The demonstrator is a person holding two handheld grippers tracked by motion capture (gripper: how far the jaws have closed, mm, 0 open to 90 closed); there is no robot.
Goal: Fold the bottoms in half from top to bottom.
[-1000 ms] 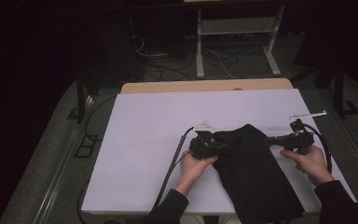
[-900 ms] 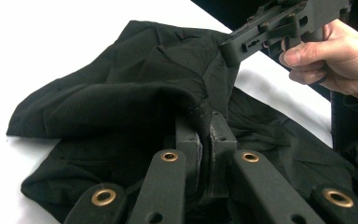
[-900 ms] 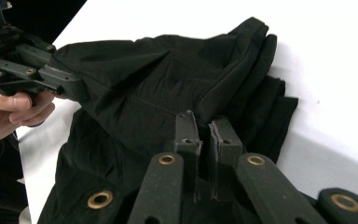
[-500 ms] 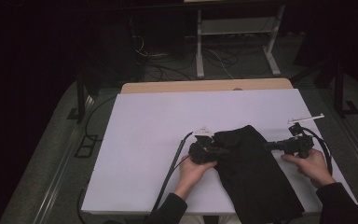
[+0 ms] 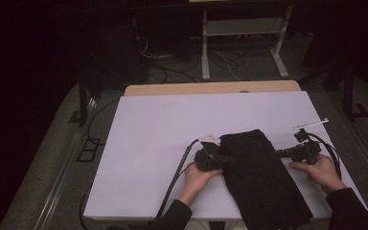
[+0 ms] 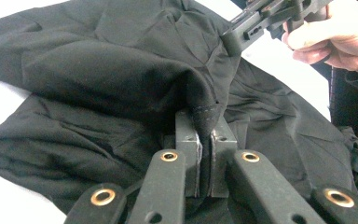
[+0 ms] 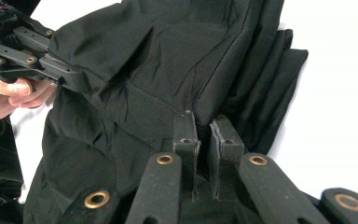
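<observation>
A black garment (image 5: 258,177) lies crumpled on the white table (image 5: 158,129), running from the middle right down to the near edge. My left gripper (image 5: 230,159) is at its left side, shut on a hemmed fold (image 6: 205,116) of the cloth. Opposite, my right gripper (image 5: 275,154) pinches the garment's right side, and the fabric (image 7: 177,56) rises in a ridge between the two. In the left gripper view the right gripper (image 6: 233,37) bites the cloth at the top right. The left gripper (image 7: 70,77) appears at the upper left of the right gripper view.
A black cable (image 5: 175,179) trails from the left gripper over the near table edge. A small white tag or stick (image 5: 310,124) lies beyond the right hand. Metal shelf legs (image 5: 205,52) and floor cables stand past the table's far wooden edge (image 5: 211,88).
Both grippers have drawn slightly toward the near edge with the cloth still held. The raised fold of the garment has shifted with them.
</observation>
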